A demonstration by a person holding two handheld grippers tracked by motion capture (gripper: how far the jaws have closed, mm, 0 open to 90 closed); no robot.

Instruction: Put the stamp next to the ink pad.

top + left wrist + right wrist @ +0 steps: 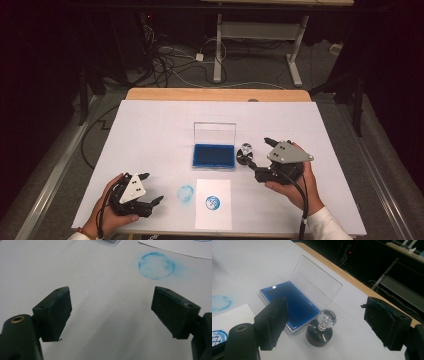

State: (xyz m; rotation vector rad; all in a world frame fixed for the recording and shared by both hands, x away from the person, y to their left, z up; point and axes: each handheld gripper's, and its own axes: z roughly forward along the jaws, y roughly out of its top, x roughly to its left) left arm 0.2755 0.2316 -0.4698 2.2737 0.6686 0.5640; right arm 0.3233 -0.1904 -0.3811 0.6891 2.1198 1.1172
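A blue ink pad (214,155) lies mid-table in a clear case whose lid (214,133) stands upright. Just right of it stands a round black stamp (245,154) with a clear knob. My right gripper (258,152) is open right beside the stamp, a jaw on either side, not touching it. In the right gripper view the stamp (319,335) stands between and beyond the open jaws, next to the ink pad (287,302). A white paper (213,215) near the front edge bears a round blue print (213,202). My left gripper (152,187) rests open at the front left, holding nothing.
A faint blue ring smudge (185,194) marks the white table cover (150,130) left of the paper; in the left gripper view the smudge (156,265) lies ahead of the open gripper (113,312). The wooden table edge (215,94) runs along the back.
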